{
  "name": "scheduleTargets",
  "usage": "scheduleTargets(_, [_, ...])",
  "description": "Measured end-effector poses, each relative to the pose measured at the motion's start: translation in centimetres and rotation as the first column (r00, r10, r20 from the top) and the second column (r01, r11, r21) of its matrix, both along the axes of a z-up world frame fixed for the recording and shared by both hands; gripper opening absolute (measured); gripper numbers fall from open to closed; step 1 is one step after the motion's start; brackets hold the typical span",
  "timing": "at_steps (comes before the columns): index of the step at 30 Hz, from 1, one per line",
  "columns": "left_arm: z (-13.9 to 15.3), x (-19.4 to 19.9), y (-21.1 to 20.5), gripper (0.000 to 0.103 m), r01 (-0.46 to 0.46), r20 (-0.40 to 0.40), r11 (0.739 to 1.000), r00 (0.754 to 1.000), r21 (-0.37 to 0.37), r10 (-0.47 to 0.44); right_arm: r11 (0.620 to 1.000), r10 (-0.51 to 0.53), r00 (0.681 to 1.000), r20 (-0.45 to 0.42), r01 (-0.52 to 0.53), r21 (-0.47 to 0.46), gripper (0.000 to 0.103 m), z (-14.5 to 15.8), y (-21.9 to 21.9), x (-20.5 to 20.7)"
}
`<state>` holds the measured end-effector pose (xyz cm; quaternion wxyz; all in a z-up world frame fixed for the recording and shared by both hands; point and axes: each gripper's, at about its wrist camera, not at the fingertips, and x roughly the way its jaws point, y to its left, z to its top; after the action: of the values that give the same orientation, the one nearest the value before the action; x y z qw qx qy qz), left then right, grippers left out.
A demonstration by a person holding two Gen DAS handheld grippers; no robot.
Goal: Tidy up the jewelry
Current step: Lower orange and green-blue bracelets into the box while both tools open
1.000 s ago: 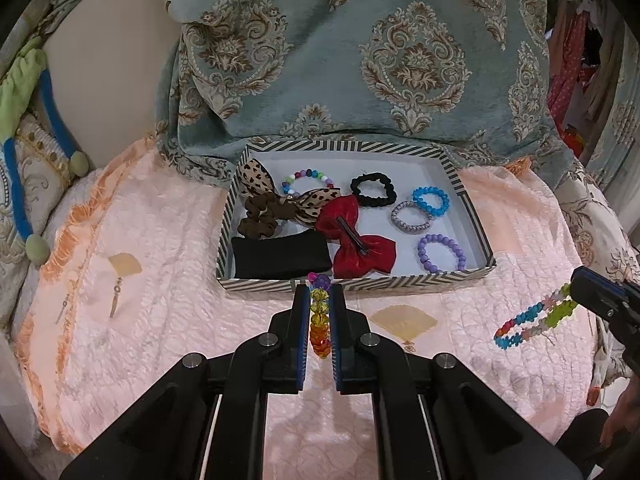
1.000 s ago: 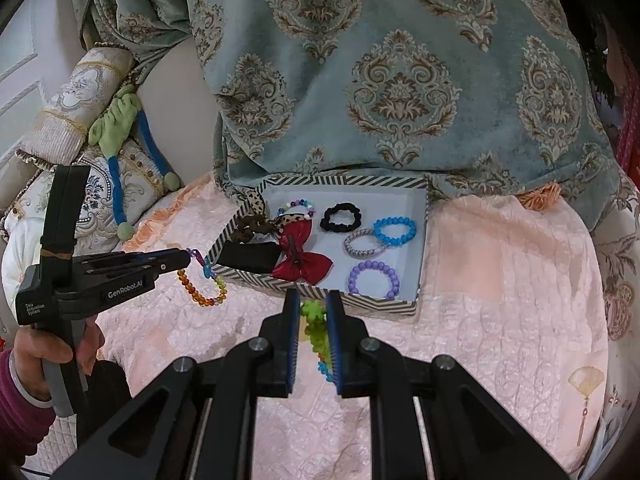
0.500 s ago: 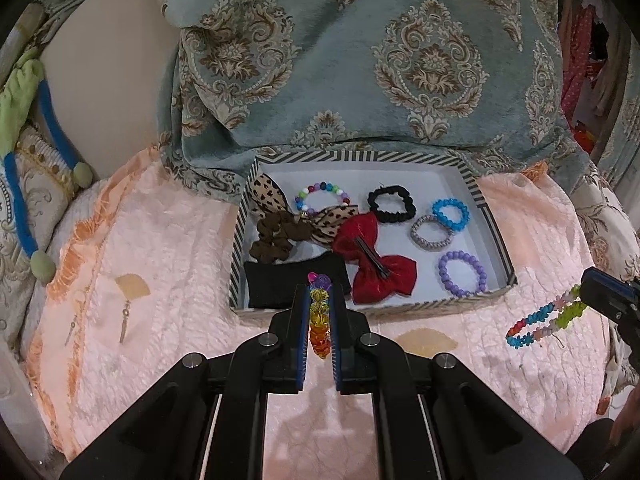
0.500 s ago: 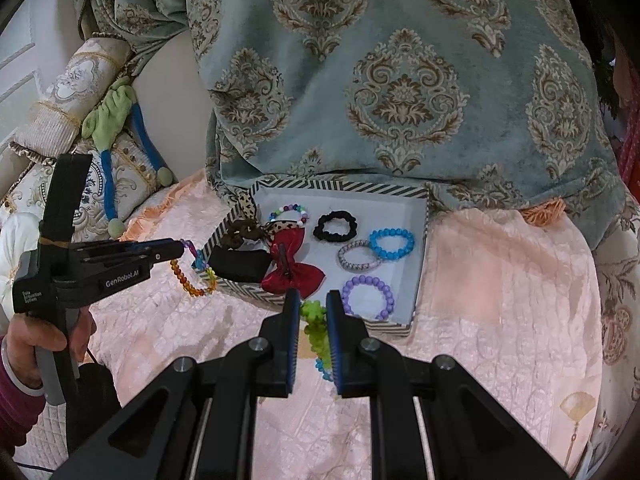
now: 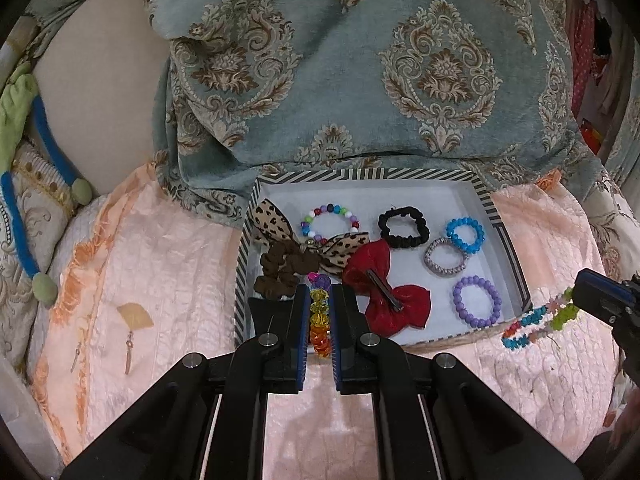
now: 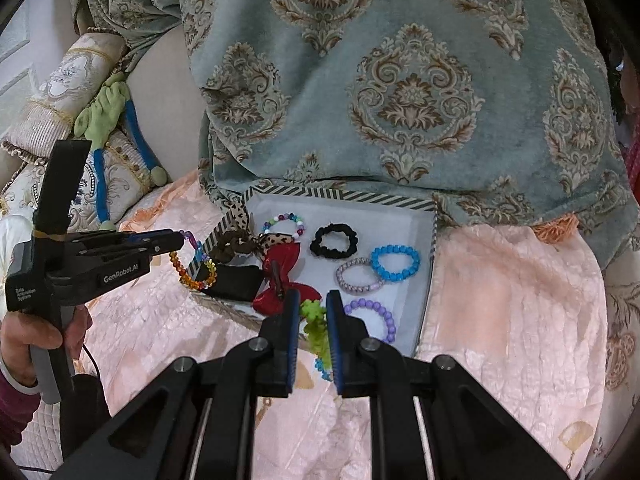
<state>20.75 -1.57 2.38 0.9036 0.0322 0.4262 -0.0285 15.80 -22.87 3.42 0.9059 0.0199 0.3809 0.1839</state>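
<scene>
The left gripper pinches a faceted rainbow bracelet. The right gripper clamps a knobbly green-blue one. Ahead of both, a striped tray holds bead rings and a satin bow.

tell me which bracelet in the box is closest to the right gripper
The purple bead bracelet, lying at the box's near edge just beyond the right gripper; the blue one and the silver one lie farther back.
</scene>
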Motion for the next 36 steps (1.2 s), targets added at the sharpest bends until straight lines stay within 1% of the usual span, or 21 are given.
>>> scheduleTargets(5, [0.0,1.0,-0.4,0.000,0.009,-0.003,1.000,1.000,0.009,-0.008,1.000,0.007,1.000,-0.007,-0.007,-0.017,0.013,-0.5,0.5,1.8])
scheduleTargets(13, [-0.1,3.4,-1.8,0.000,0.031,0.001,0.999,1.000,0.018,-0.031,1.000,-0.007,1.000,-0.029,0.006,-0.029,0.013,-1.3,0.2,5.5])
scheduleTargets(18, [-0.7,5.4,-3.1,0.000,0.047,-0.008,0.999,0.999,0.010,-0.046,0.999,-0.014,0.999,-0.032,0.012,-0.038,0.013,-1.8,-0.1,8.2])
scheduleTargets(22, [-1.2,7.7,-4.4,0.000,0.059,-0.013,0.998,0.998,-0.010,-0.059,0.999,-0.026,0.999,-0.029,0.026,-0.023,0.013,-2.1,-0.4,10.7])
scheduleTargets(28, [-1.7,10.8,-6.0,0.000,0.067,-0.012,0.998,0.998,-0.023,-0.067,0.999,-0.025,0.999,-0.041,0.024,-0.032,0.013,-3.2,-0.1,14.5])
scheduleTargets(36, [-3.0,13.6,-6.8,0.000,0.075,-0.027,0.996,0.997,-0.040,-0.076,1.000,-0.024,0.999,-0.049,0.023,-0.013,0.013,-4.2,0.2,17.4])
